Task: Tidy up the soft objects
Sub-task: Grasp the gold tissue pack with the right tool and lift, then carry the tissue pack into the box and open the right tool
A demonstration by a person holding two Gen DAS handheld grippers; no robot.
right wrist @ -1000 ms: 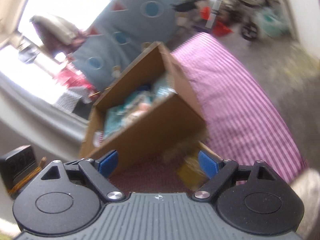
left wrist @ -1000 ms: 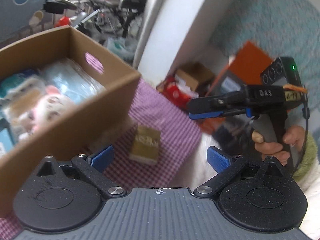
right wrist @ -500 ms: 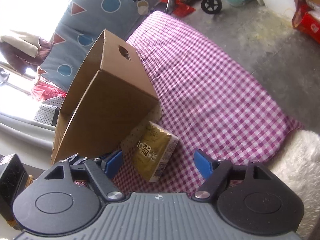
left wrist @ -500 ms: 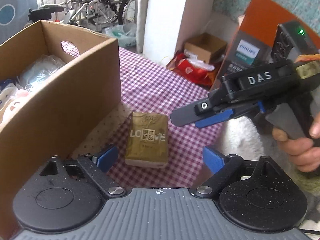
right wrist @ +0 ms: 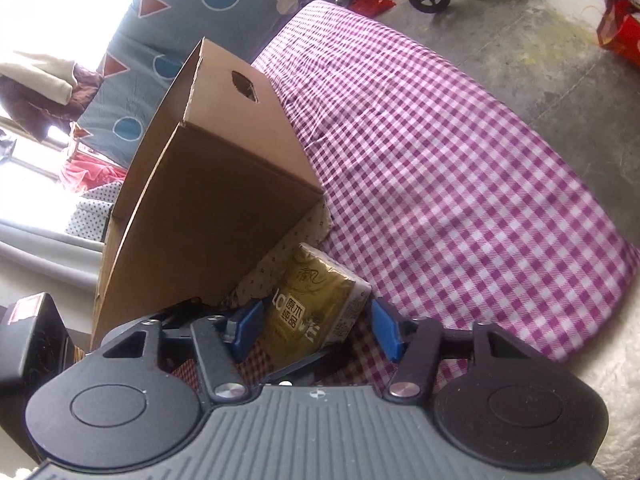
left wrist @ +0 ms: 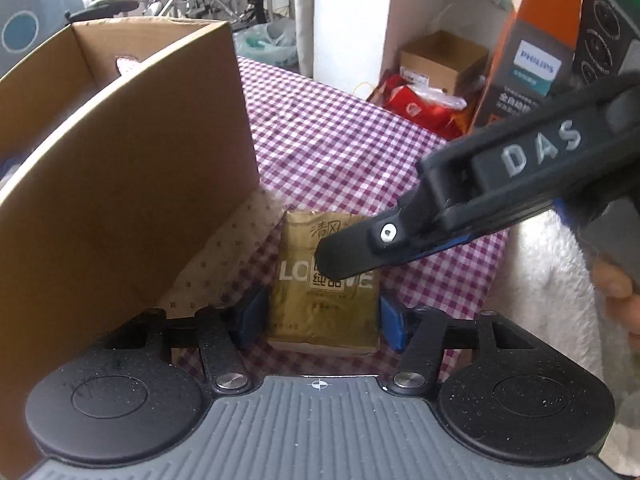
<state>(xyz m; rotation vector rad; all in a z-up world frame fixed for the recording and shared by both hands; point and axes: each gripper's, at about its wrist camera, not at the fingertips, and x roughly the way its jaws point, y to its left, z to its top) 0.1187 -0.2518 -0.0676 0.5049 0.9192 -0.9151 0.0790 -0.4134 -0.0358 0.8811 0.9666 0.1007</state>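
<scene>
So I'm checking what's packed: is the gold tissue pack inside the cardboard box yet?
No, the tissue pack lies on the checked cloth beside the cardboard box, outside its wall.

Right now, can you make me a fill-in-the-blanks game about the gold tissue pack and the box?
1. The gold tissue pack lies on a purple and white ____ cloth.
2. The big box beside the pack is made of ____.
3. The pads on the left hand-held gripper are the colour ____.
4. The white letters on the right hand-held gripper as seen from the left one spell ____.

Missing words: checked; cardboard; blue; DAS
</scene>
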